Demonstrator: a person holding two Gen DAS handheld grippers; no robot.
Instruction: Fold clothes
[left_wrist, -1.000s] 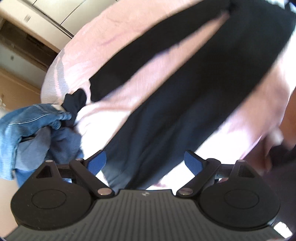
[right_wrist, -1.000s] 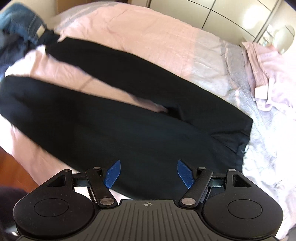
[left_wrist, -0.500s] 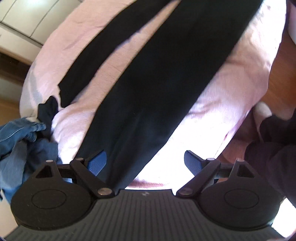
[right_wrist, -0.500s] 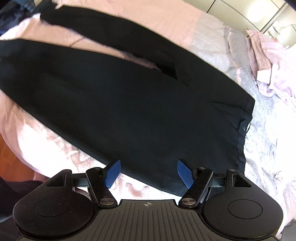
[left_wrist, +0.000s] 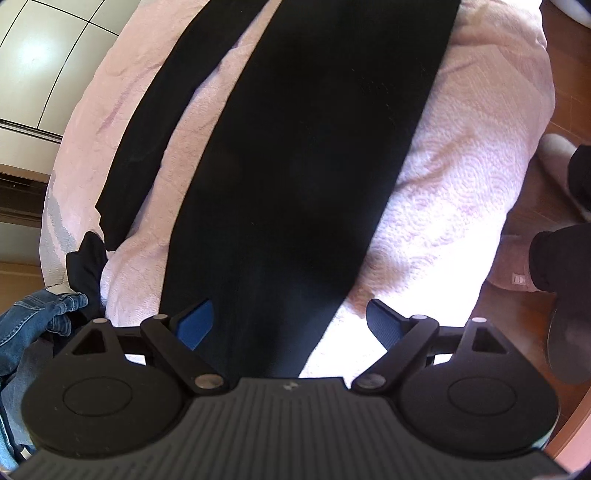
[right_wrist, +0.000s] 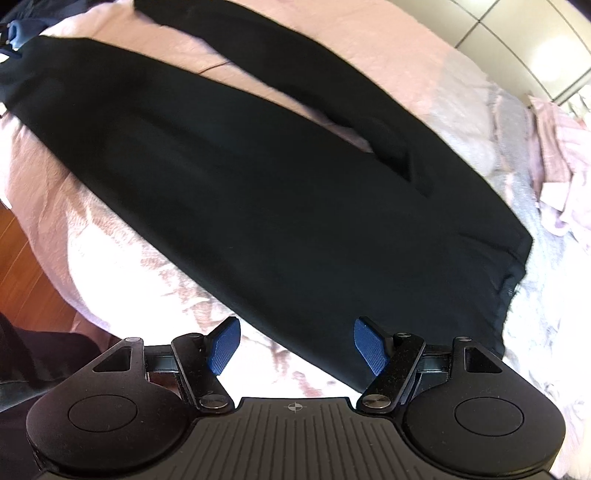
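Black trousers spread flat on a pink bedspread

Trousers (left_wrist: 295, 155) lie full length across the pink bedspread (left_wrist: 454, 177), legs slightly parted; the left gripper (left_wrist: 288, 319) hovers over one leg's hem end, jaws spread wide, grasping nothing; the right gripper (right_wrist: 295, 341) hangs near the waistband edge, jaws likewise released; blue jeans (left_wrist: 33, 325) sit bunched beside the bed; pink clothes (right_wrist: 557, 147) lie well apart from the trousers.
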